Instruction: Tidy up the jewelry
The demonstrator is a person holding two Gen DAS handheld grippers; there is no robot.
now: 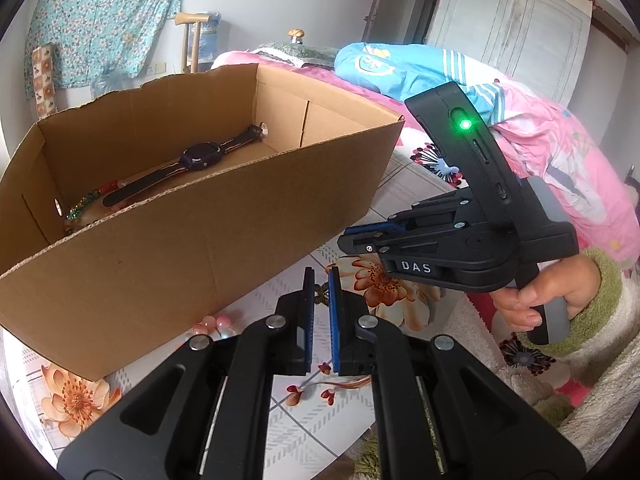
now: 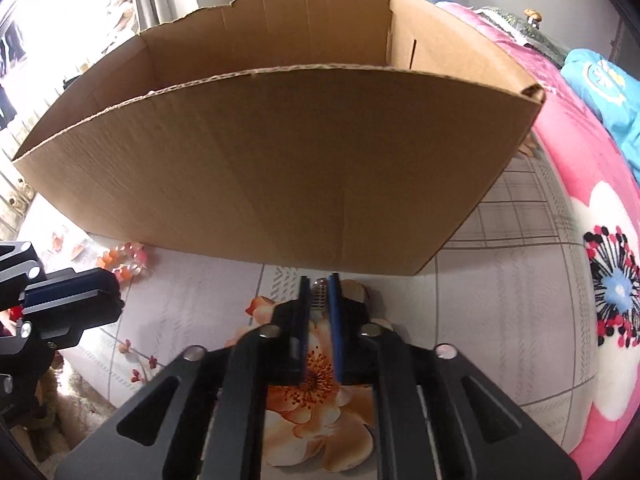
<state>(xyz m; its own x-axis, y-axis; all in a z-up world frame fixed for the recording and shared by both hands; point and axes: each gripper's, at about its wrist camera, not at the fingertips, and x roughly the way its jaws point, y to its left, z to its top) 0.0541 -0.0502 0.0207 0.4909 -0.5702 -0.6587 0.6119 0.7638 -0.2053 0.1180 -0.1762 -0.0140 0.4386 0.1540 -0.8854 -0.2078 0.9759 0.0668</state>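
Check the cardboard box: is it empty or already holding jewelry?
Not empty. The left wrist view shows a dark watch lying flat on the floor of the cardboard box, with glittery beaded pieces at its near end.

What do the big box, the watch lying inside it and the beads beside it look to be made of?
The box is plain brown corrugated cardboard: matte, with fluted, torn edges. The watch seems to be dark plastic with a rubbery strap and a slightly glossy face. The beads outside the box look like glossy pink and orange glass or plastic; I cannot tell which.
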